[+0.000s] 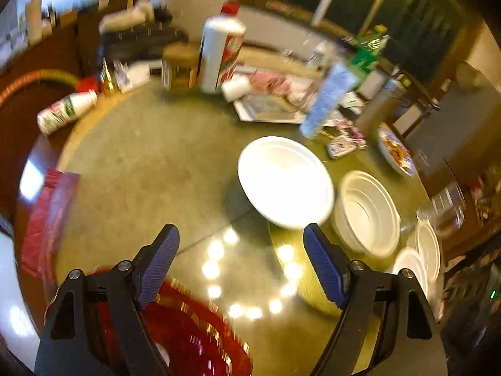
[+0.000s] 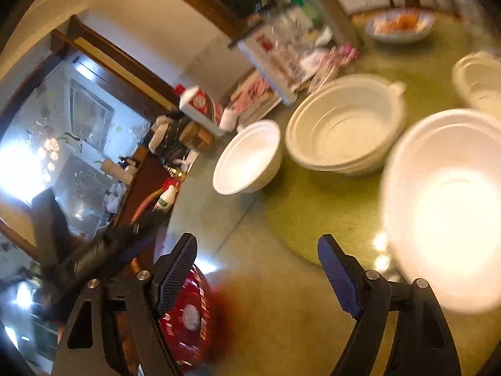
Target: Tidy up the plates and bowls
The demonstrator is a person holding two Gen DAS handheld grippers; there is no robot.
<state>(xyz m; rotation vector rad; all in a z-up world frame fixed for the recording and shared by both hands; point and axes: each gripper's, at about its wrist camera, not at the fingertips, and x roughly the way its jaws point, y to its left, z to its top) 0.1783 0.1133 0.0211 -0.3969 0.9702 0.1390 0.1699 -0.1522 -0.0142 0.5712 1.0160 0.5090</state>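
My left gripper (image 1: 241, 235) is open and empty above the round table. Ahead of it sits a single white bowl (image 1: 285, 181); right of that is a stack of white bowls (image 1: 366, 213), and two more white bowls (image 1: 419, 257) stand at the right edge. A red plate (image 1: 188, 335) lies under my left fingers. My right gripper (image 2: 256, 247) is open and empty. A large white bowl (image 2: 444, 206) is close on its right, beside the right finger. The single bowl (image 2: 250, 159), the stack (image 2: 344, 128) and the red plate (image 2: 188, 313) show there too.
The far table (image 1: 141, 163) is cluttered: a white liquor bottle (image 1: 219, 50), a jar (image 1: 180, 65), a lying bottle (image 1: 65, 111), a green bottle (image 1: 366, 53), packets, and a patterned plate with food (image 1: 396, 153). A red bag (image 1: 47, 213) lies at the left edge.
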